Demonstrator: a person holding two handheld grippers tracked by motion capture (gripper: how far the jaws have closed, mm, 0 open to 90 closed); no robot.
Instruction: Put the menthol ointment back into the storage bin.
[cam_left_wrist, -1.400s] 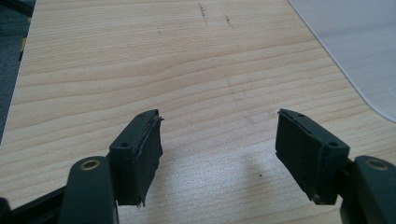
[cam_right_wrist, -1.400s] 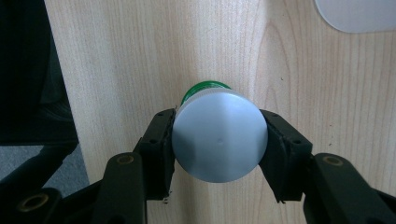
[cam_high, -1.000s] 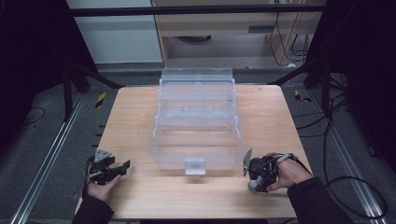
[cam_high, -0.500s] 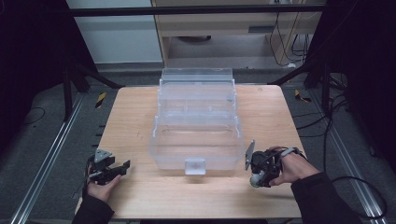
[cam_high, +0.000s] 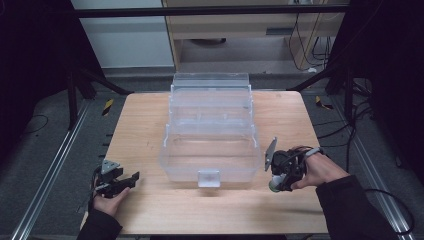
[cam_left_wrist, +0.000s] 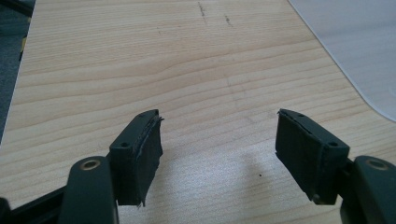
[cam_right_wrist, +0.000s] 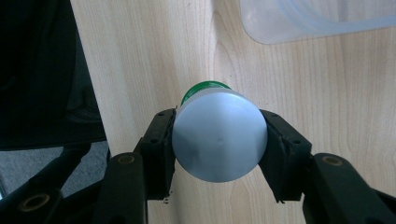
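A dim workroom surrounds your bench: grey carpeted floor (cam_high: 45, 150), black frame legs to either side, a pale wall panel and a light wooden cabinet (cam_high: 240, 30) at the back, with cables hanging at the right rear. A metal rail (cam_high: 47, 175) runs along the floor on the left, and yellow-and-black striped tape marks the floor near the table's two far corners.

The table (cam_high: 145, 125) is light wood with a plain grain, faint scratch marks showing in the left gripper view. At its middle stands a clear plastic tiered box (cam_high: 210, 130), its trays stepped back toward the far edge and a small latch at its near wall.

Your left gripper (cam_high: 122, 181) sits low at the table's near left corner, well apart from the box. Its jaws stand wide apart with nothing but bare wood between them, and the left pad's (cam_left_wrist: 147, 158) lining looks frayed at the edge.

Your right gripper (cam_high: 276, 179) is at the near right, just beside the box's front corner. Its jaws are clamped on a small jar (cam_right_wrist: 219, 135) — silver-grey round end facing the camera, green body behind it — pads pressing on both sides. In the right gripper view the jar hangs over the table's wood with a rounded corner of the clear box in the upper right; whether the jar touches the wood, I cannot tell.
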